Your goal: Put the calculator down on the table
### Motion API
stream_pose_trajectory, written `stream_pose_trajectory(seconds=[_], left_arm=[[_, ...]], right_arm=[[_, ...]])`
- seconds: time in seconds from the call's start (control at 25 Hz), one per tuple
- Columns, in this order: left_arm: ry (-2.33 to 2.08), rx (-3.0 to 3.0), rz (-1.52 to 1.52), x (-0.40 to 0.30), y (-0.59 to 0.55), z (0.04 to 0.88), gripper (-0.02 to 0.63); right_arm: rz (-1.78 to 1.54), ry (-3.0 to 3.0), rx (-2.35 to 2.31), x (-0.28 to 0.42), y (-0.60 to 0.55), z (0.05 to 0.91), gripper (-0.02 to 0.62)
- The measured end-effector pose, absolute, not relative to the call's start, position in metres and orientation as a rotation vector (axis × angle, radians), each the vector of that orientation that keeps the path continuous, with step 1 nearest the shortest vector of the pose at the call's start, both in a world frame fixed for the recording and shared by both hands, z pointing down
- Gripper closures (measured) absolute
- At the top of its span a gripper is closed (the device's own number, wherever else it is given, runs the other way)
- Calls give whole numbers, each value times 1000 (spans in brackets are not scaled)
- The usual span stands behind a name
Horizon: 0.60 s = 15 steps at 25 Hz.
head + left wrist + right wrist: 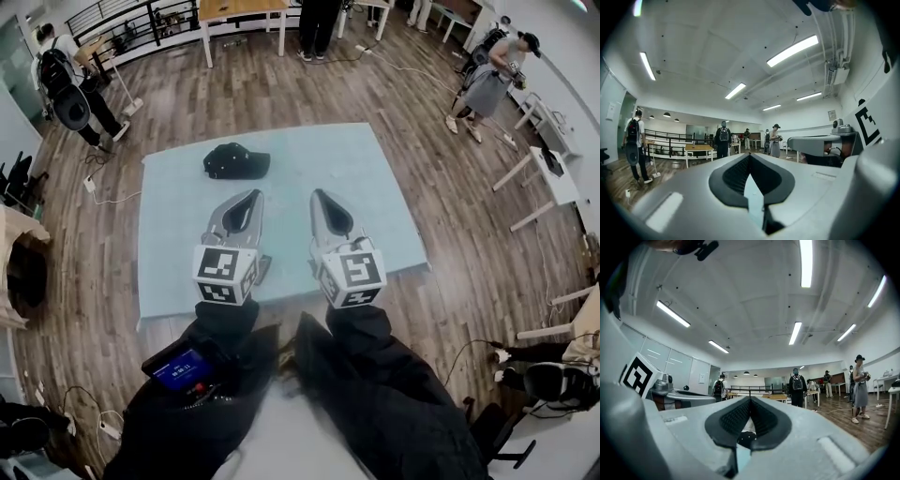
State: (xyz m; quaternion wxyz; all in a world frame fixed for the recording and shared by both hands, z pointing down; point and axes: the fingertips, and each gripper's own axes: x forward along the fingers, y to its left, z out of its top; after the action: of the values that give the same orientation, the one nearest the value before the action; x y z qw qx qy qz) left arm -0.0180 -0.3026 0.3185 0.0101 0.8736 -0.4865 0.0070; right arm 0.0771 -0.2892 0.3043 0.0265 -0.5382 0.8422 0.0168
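My two grippers are held side by side, level, high above the pale blue table [375,159]. The left gripper [258,192] is shut with its tips together and nothing between them; in its own view the left gripper [749,154] points across the room. The right gripper [317,194] is shut and empty too, and the right gripper [750,398] also faces the room. A black cap-shaped object [236,161] lies on the table's far left part, beyond the left gripper. I cannot make out a calculator as such.
A small device with a blue screen [185,368] sits on the left sleeve. Several people stand around the room, such as one by the railing [70,89] and one at the right [487,84]. A wooden table [242,9] stands beyond. Cables lie on the floor.
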Motion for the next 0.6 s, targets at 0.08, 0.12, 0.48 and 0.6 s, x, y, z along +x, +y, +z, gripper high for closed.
stream_pose_trajectory(seconds=[0.08,0.12,0.48,0.6], left_arm=[[-1516,2750,10,-12,-300,312,604],[-1514,2757,10,-9,-299,310,604],[-1503,2773,12,-3,-299,305,604],[-1514,2775,10,-5,-299,303,604]], right_arm=[[71,2592,-1666,80,-288,298,595],[77,2589,-1668,81,-288,296,595],[114,2572,-1675,82,-288,283,595],[114,2556,-1689,83,-289,279,595]])
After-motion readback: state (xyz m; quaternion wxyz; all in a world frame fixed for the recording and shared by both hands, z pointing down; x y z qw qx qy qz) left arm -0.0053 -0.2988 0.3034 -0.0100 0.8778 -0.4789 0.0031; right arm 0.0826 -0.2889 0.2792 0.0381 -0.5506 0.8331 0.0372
